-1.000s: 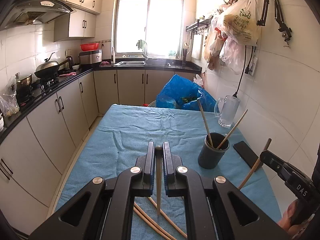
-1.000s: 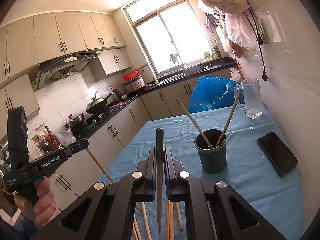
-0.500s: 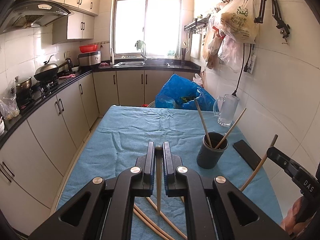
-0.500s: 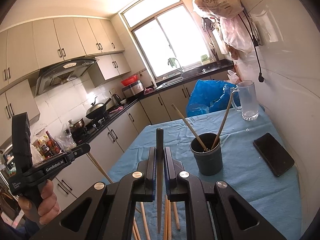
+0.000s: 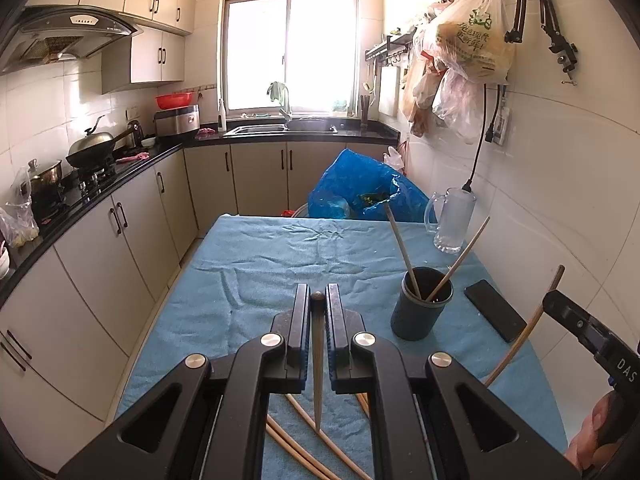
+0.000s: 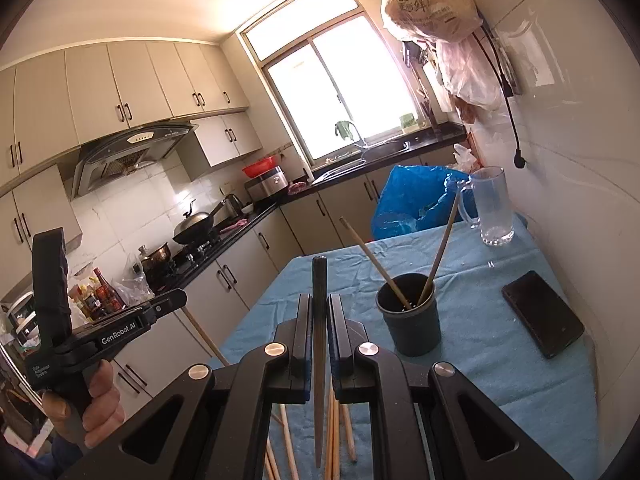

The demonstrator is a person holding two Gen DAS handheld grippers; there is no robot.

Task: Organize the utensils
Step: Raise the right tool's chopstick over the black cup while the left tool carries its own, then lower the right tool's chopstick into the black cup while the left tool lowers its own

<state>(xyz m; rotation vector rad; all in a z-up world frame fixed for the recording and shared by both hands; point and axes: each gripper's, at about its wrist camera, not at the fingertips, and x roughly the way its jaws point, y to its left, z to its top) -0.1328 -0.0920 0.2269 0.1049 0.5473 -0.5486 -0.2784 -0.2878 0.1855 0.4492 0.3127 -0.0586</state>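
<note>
My left gripper (image 5: 318,293) is shut on a light wooden chopstick (image 5: 318,360) that lies along its jaws, above the blue cloth. My right gripper (image 6: 319,300) is shut on a dark chopstick (image 6: 319,280) whose end sticks out past the fingertips. A dark cup (image 5: 421,312) (image 6: 410,320) stands ahead and to the right of both grippers, with two chopsticks leaning in it. Several loose chopsticks (image 5: 298,438) (image 6: 336,432) lie on the cloth under the grippers. Each view shows the other gripper at its edge, held in a hand.
A blue cloth (image 5: 280,264) covers the table. A black phone (image 6: 542,314) lies to the right of the cup and a glass mug (image 6: 491,208) stands at the far right corner. A blue bag (image 5: 360,192) sits behind the table. Kitchen cabinets (image 5: 100,264) run along the left.
The right gripper has drifted slightly with its chopstick. The left gripper has kept still. Both grips are unchanged.
</note>
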